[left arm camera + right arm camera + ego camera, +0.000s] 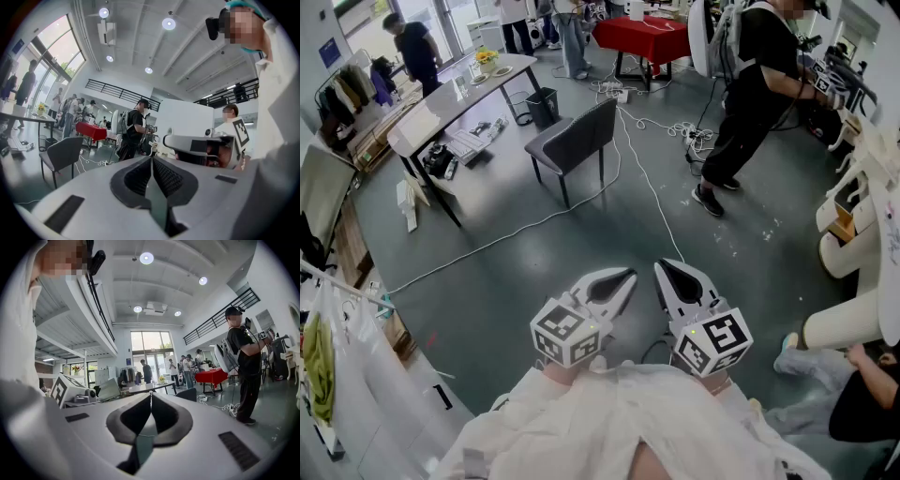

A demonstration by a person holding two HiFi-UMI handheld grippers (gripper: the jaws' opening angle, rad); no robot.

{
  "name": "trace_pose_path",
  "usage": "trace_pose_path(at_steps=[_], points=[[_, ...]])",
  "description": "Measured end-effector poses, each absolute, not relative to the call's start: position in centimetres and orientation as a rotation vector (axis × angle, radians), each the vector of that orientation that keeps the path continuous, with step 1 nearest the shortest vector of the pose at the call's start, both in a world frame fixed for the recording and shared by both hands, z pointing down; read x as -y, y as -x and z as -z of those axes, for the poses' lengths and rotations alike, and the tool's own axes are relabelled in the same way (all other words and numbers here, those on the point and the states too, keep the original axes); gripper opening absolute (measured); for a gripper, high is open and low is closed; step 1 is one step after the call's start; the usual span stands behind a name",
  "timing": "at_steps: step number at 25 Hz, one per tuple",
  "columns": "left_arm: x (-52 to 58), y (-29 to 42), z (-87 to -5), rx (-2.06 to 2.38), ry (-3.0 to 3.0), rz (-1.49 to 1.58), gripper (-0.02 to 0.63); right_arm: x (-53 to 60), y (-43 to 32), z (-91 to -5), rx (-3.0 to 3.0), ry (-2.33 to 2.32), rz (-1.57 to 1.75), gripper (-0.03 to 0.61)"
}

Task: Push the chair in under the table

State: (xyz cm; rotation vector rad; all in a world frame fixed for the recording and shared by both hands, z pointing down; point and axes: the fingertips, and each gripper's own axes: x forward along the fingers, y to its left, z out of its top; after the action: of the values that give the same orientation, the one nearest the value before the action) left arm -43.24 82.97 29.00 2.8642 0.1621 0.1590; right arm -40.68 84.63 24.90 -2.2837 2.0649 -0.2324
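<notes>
A dark grey chair (pixel 574 142) stands on the floor a little way out from a long grey table (pixel 455 103), its seat facing the table. The chair (pixel 61 154) also appears at the left of the left gripper view, and its back (pixel 187 394) peeks over the jaws in the right gripper view. My left gripper (pixel 627 276) and right gripper (pixel 662 267) are held close to my body, side by side, far from the chair. Both are shut with nothing between the jaws.
White cables (pixel 647 178) run across the floor between me and the chair. A person in black (pixel 759 94) stands at the right. A black bin (pixel 542 105) sits by the table. A red-covered table (pixel 645 37) stands farther back. Several people stand near the windows.
</notes>
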Motion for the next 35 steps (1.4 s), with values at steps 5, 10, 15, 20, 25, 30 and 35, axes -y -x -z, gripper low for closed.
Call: trace_pose_path(at_steps=[5,10,15,20,25,30,35], points=[[-82.0,43.0,-29.2,-0.129,-2.862,-0.16,0.025,-84.2,39.6,-25.5,-2.038,2.314,0.243,0.034],[-82.2,42.9,-29.8,-0.119,-2.833,-0.167,0.025,-83.8,39.6,-26.5,-2.046,2.293,0.298,0.034],[-82.3,42.4,-29.8,-0.133,-2.839,-0.173,0.025,-83.7,39.5,-26.9,-2.053,2.286,0.315,0.033],[-82.8,41.2,-30.8,-0.132,-2.822,-0.186,0.025,-83.6,38.6,-27.6,-1.983,2.285,0.335,0.034],[-83.9,40.3,-31.1,-0.148,-2.816,-0.164,0.025,-84.5,37.7,-28.6,-1.999,2.284,0.359,0.035],[-84.9,39.8,-31.9,-0.138,-2.785,-0.162,0.025,-85.3,37.4,-29.9,-2.007,2.252,0.432,0.035],[-84.9,38.5,-32.3,-0.16,-2.776,-0.166,0.025,-85.3,36.0,-30.5,-2.013,2.268,0.428,0.035]])
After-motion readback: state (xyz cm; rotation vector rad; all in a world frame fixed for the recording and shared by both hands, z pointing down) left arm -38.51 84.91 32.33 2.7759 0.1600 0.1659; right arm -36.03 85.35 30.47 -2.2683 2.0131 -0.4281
